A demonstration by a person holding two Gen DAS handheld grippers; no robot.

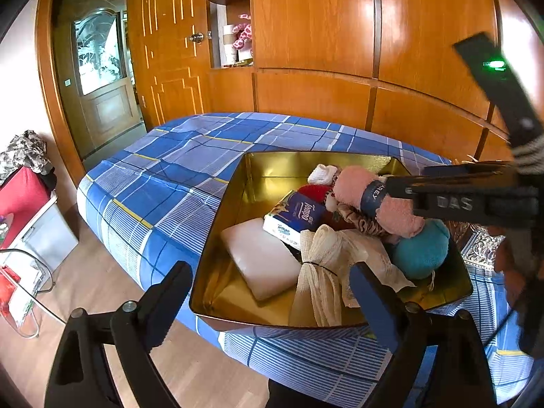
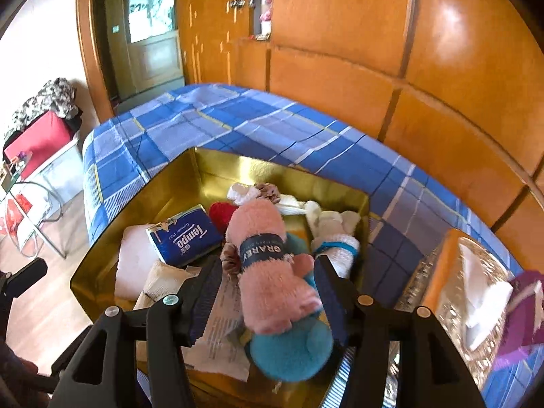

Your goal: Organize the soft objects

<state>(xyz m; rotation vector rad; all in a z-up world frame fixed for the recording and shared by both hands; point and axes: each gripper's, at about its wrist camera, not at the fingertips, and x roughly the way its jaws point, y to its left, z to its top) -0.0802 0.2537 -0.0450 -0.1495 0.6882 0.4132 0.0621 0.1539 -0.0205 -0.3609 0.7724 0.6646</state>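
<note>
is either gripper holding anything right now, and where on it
Nothing is held. The right gripper stands open around the rolled pink towel, its pads clear of it; the towel rests in the gold tin. The left gripper is open and empty.

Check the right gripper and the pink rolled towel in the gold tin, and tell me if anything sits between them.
Nothing visible stands between them. The right gripper is open, with the pink rolled towel lying in the gap between its fingers, no pad pressing it. The towel already rests in the gold tin, on the teal plush.
</note>
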